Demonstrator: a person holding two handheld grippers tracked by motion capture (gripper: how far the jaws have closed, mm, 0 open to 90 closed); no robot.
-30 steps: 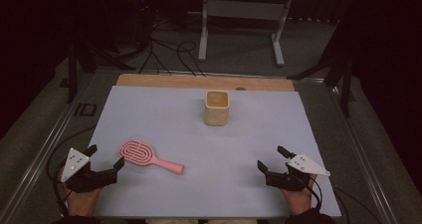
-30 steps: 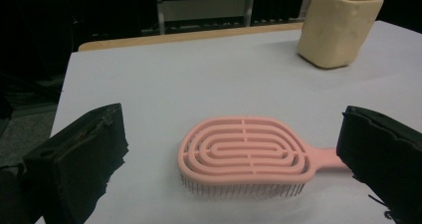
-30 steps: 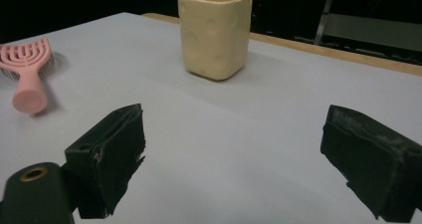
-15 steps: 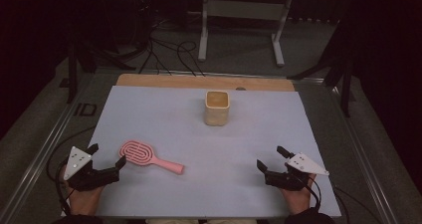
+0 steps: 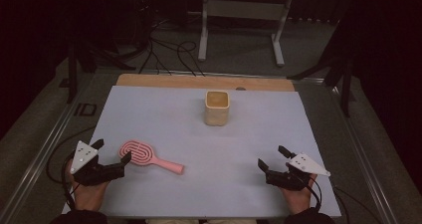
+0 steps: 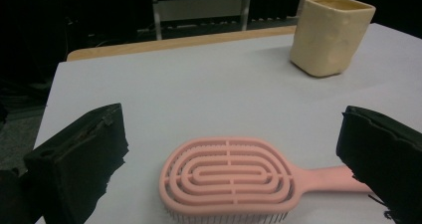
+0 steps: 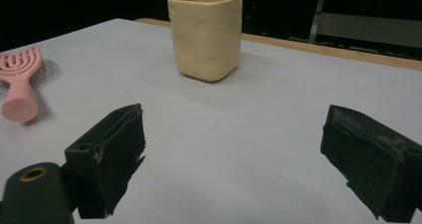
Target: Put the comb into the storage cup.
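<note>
A pink hairbrush (image 5: 144, 156) lies flat on the pale mat at the front left, bristles down, its handle pointing right. In the left gripper view the hairbrush (image 6: 234, 176) sits just ahead of the wide-apart jaws. My left gripper (image 5: 111, 152) is open, right beside the brush head without touching it. A cream square cup (image 5: 217, 107) stands upright at the mat's middle back; the same cup (image 7: 206, 34) rises ahead in the right gripper view. My right gripper (image 5: 272, 158) is open and holds nothing at the front right.
The pale mat (image 5: 164, 119) covers the table, with a wooden strip (image 5: 164, 80) along its far edge. Beyond stand a metal frame (image 5: 244, 20) and loose cables (image 5: 164, 55) on the floor. A metal rail (image 5: 45, 149) runs along the left side.
My left gripper has crept slightly forward and right, closer to the brush head. The right gripper, the brush and the cup have stayed in place.
</note>
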